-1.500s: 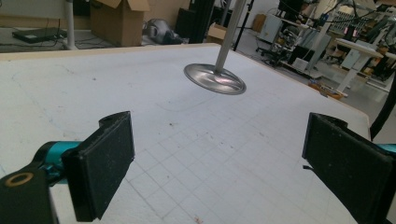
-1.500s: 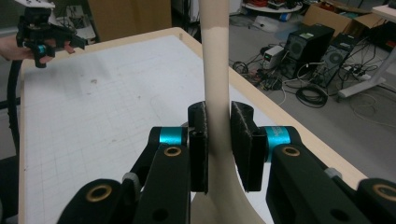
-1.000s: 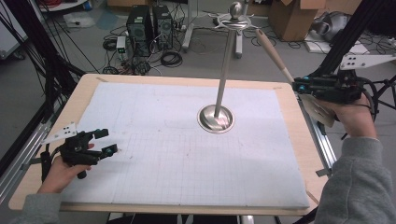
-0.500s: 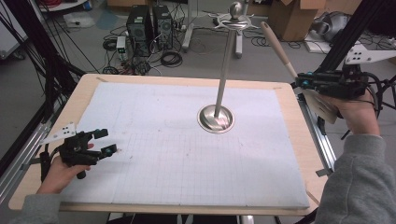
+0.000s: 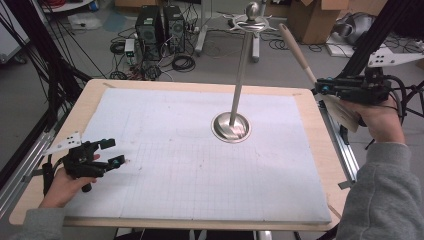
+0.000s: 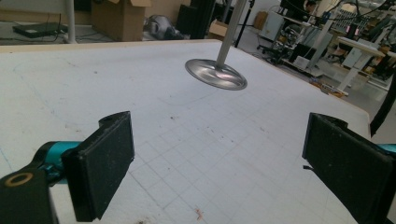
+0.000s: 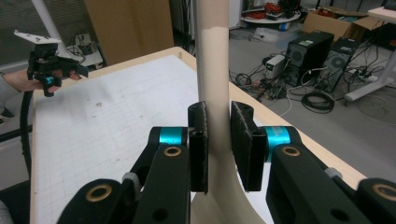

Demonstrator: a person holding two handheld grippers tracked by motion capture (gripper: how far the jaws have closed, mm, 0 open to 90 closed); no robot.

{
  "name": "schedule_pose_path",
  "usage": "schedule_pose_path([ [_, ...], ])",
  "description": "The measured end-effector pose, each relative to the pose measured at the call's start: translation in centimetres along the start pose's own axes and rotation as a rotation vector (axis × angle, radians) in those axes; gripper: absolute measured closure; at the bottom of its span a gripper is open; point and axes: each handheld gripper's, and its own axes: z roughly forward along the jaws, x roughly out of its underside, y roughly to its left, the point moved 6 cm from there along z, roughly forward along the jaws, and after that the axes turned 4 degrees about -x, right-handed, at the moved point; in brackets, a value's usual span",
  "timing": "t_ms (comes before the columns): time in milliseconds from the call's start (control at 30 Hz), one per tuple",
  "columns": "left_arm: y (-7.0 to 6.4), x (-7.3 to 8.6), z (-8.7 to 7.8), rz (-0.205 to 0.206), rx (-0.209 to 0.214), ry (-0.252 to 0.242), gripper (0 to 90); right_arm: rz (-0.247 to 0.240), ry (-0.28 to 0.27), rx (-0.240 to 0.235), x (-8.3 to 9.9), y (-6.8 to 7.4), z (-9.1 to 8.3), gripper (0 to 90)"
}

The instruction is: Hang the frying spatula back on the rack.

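spatula (image 7: 212,70) clamped in right tool (image 7: 218,144), beyond table edge (image 5: 320,125).

Two black computer towers (image 5: 160,27) stand on the floor beyond the worktop (image 5: 310,150), among coiled cables (image 5: 182,62) and cardboard boxes (image 5: 312,20).

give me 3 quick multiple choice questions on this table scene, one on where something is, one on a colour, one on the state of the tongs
1. Where does the metal stand sit?
A. on the white mat, near its middle
B. on the floor
C. in the left tongs

2. What colour are the collars behind the pads of the right tongs?
A. red
B. teal
C. yellow

3. How are the left tongs?
A. shut on the stand
B. shut on nothing
C. open, nothing between the pads

Answers:
1. A, its round base rests on the white mat.
2. B, teal shows on both sides in the right gripper view.
3. C, the left gripper view shows the pads wide apart over bare mat.
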Motion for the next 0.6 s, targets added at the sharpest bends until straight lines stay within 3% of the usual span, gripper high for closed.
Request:
schedule_pose_path([
  [600,0.0,0.0,-0.3,-0.003,-0.003,-0.002,9.6,0.025,-0.008,-0.022,0.3,-0.2,1.7,77.4],
])
